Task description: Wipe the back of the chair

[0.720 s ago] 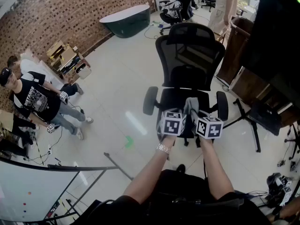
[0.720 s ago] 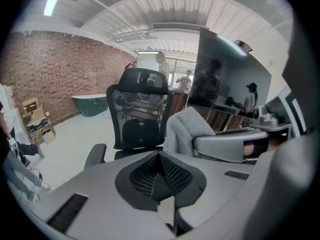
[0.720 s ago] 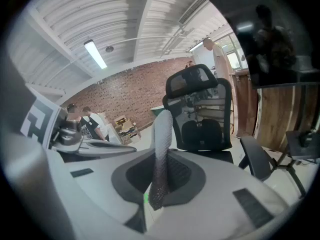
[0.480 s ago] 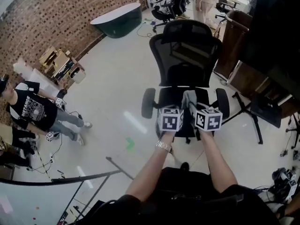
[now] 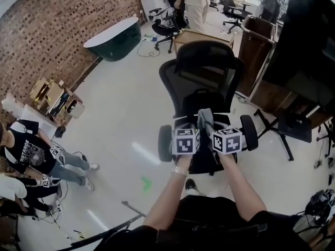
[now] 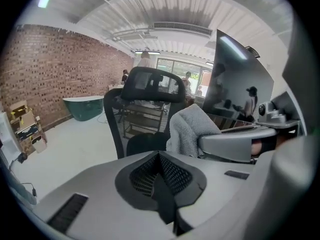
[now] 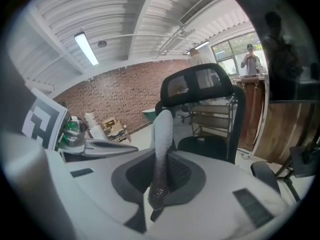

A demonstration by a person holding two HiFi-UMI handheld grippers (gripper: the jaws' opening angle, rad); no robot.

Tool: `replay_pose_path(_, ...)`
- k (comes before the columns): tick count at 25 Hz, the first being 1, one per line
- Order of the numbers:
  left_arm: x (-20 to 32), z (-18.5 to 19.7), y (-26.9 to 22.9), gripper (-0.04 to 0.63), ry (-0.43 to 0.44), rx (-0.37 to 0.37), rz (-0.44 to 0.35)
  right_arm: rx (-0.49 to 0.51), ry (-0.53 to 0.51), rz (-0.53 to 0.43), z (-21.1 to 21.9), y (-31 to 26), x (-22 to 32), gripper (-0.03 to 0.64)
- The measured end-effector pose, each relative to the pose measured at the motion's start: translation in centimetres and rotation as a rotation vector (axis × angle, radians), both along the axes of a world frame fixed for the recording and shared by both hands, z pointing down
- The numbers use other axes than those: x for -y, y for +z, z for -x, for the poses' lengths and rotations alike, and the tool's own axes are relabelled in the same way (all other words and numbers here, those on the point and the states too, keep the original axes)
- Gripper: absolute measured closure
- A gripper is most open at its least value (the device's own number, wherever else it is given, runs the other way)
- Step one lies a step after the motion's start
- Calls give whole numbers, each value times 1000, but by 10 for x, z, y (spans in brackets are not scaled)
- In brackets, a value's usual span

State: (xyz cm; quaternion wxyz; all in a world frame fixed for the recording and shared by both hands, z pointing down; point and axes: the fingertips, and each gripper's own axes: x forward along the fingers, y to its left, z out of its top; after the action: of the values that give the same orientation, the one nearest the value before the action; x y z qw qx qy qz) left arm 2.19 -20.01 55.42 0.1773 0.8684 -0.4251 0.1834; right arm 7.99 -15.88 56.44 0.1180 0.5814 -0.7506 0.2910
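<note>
A: How far along is the wiping?

B: Not begun, as far as I can judge. The grey cloth [image 5: 205, 118] hangs in the air over the seat [image 5: 203, 163], near the backrest [image 5: 201, 80] but apart from it, so all of the wiping is left.

A: Who has the cloth?

B: The right gripper [image 7: 157, 196]. Its jaws are pinched on the cloth's lower end, and the rest rises out of them as a narrow strip. The left gripper [image 6: 162, 199] sits just beside it with jaws pressed together on nothing. The cloth shows off to its right, in the other gripper's hold.

A: And the chair [image 5: 204, 103] — which way does it stand?

B: It is upright on the floor, seat towards the person and backrest beyond, so it faces them. The backrest's long axis runs up and down, with the headrest [image 5: 209, 50] on top. The cloth's long axis is roughly upright too — its free end tips towards the backrest.

A: So what comes next?

B: Probably carrying the cloth forward until it lies against the mesh.
</note>
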Motion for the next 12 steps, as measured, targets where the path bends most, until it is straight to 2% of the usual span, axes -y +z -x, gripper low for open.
replay_pose_path(6,13,-26,8,603,28,-4,25,-2,18,20,-28,8,16,592)
replay_pose_path(12,42,-40,-14,603,17,-8,-13,-7,40,-55,-76,-26,71,592)
